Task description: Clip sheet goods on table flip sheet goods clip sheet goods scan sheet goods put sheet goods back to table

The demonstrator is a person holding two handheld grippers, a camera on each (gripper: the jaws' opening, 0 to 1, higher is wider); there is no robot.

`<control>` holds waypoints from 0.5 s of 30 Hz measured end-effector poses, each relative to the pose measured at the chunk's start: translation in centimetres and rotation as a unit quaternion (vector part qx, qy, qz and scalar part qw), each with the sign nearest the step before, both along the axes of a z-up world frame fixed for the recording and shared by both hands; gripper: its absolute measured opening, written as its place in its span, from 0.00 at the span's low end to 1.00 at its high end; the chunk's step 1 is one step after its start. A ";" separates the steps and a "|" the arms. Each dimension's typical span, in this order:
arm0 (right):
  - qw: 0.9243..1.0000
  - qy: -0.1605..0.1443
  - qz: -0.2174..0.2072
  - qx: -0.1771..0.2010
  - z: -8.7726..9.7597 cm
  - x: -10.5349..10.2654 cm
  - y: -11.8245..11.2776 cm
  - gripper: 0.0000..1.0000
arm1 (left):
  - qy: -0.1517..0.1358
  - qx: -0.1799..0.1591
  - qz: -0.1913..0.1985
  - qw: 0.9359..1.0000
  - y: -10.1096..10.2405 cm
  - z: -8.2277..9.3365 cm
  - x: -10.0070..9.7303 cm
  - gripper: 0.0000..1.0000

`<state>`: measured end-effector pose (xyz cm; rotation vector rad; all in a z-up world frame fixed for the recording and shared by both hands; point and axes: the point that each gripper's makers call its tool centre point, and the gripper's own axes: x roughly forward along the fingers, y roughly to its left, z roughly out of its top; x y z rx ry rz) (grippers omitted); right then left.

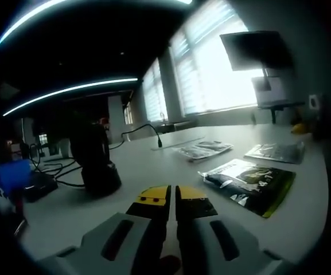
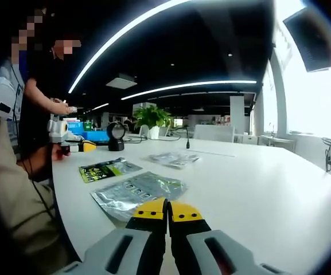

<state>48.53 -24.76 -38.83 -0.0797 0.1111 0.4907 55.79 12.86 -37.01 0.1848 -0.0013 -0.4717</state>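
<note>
1. So far, we judge that no clipping is under way: our left hand-held gripper [image 1: 171, 197] has its yellow-tipped jaws pressed together with nothing between them, hanging above the white surface [image 1: 154, 172].
2. Our right hand-held gripper [image 2: 166, 213] is likewise closed and empty, its jaws meeting just at the near edge of a silver pack [image 2: 139, 193]; we cannot tell whether they touch it.
3. All the sheet goods we see lie flat on the surface. In the left gripper view, a dark pack [image 1: 251, 183] sits near and to the right of the jaws, a grey pack [image 1: 275, 152] lies beyond it, and a clear pack [image 1: 204, 149] lies further back.
4. In the right gripper view, a green-and-black pack [image 2: 109, 168] lies beyond the silver one, and another clear pack [image 2: 174, 158] sits further off.
5. A dark scanner [image 1: 95, 157] stands on the surface to the left in the left gripper view, with cables trailing from it; the right gripper view shows a scanner [image 2: 116, 136] at the far end.
6. We take it that either the cycle has not started for the next pack or one has just been put back; the pictures cannot settle which. Clip, flip, re-clip, scan and return all appear still to come.
</note>
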 end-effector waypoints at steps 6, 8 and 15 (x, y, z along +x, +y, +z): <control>1.000 0.000 0.000 0.000 0.0 0.0 0.0 0.00 | 0.000 0.003 0.000 1.000 0.0 0.0 0.0 0.00; 1.000 0.000 0.000 0.000 0.0 0.0 0.0 0.00 | -0.001 0.003 0.000 1.000 0.0 0.0 0.0 0.00; 1.000 0.001 0.001 0.000 0.0 0.0 0.0 0.00 | -0.002 0.005 0.001 1.000 0.0 0.0 0.0 0.00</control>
